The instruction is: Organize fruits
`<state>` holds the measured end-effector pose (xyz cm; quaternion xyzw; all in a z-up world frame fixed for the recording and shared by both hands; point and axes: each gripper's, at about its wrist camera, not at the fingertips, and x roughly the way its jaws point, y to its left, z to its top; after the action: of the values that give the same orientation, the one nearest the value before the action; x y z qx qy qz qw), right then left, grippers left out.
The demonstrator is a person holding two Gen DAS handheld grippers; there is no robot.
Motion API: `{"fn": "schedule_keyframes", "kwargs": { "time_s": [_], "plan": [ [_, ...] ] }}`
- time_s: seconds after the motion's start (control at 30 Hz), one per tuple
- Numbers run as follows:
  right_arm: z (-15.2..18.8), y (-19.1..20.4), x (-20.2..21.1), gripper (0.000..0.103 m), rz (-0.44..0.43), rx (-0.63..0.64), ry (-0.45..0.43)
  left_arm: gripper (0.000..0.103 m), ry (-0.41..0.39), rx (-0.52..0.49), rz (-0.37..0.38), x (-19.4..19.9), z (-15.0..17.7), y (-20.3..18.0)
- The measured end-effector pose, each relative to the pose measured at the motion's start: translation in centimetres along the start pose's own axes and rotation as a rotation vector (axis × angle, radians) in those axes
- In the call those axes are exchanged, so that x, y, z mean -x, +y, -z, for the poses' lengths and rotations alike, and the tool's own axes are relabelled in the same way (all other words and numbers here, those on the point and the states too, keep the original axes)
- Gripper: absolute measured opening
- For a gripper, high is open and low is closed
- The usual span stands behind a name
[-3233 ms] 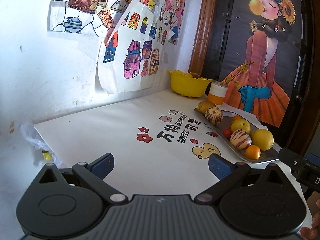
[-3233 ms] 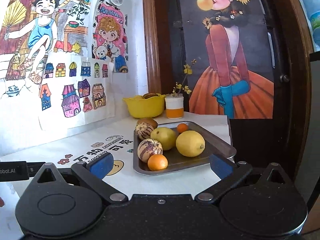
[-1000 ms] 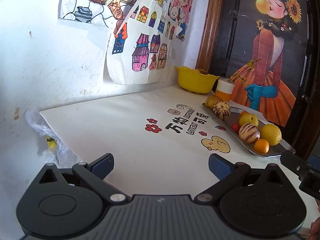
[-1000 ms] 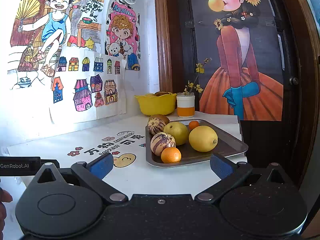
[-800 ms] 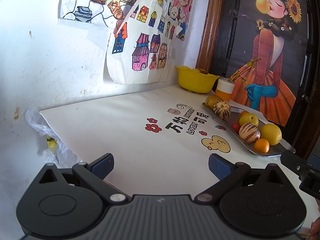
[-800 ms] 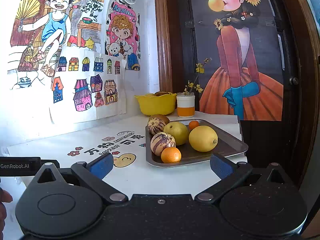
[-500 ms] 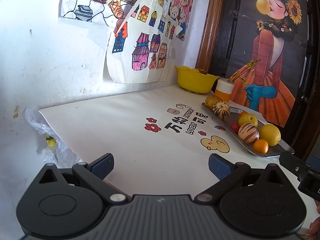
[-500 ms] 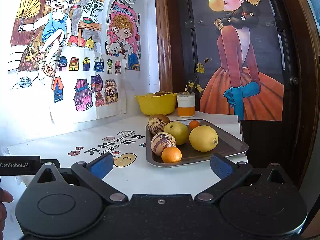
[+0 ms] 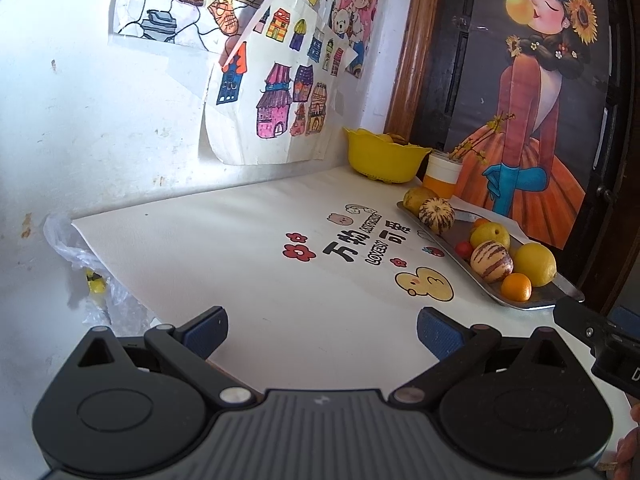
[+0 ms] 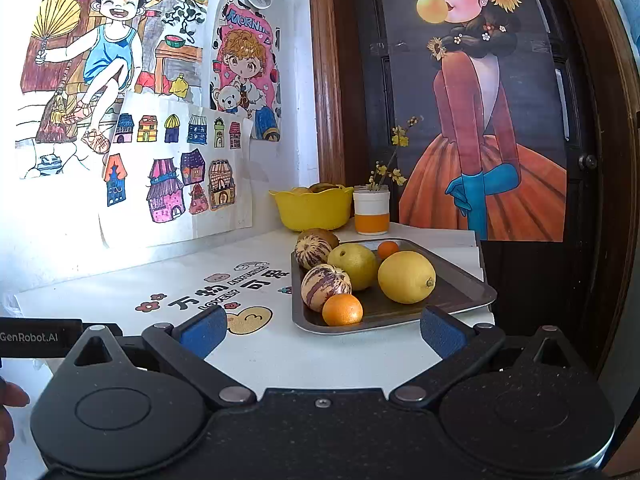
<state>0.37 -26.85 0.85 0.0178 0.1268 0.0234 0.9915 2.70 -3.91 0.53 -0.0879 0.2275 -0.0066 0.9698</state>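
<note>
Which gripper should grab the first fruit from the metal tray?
Probably the right gripper. It points straight at the tray, with the small orange just ahead of its open fingers. The left gripper, also open, faces bare table with the tray off to its right.

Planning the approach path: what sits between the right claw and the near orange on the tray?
Right wrist view: only bare white tabletop and the tray near rim lie between the open right claw and the orange.

Right gripper, fingers spread and empty, faces the fruit-filled metal tray.
</note>
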Motion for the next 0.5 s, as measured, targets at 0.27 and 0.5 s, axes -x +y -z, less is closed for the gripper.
{"fn": "schedule_keyframes", "kwargs": {
  "time_s": [0.27, 0.5],
  "plan": [
    [0.01, 0.06, 0.04, 0.102, 0.0, 0.0, -0.001, 0.103, 0.005, -0.015, -0.008, 0.01, 0.06, -0.3],
    [0.04, 0.18, 0.04, 0.102, 0.002, 0.001, 0.0, 0.103, 0.006, -0.048, -0.015, 0.04, 0.11, -0.69]
  ]
}}
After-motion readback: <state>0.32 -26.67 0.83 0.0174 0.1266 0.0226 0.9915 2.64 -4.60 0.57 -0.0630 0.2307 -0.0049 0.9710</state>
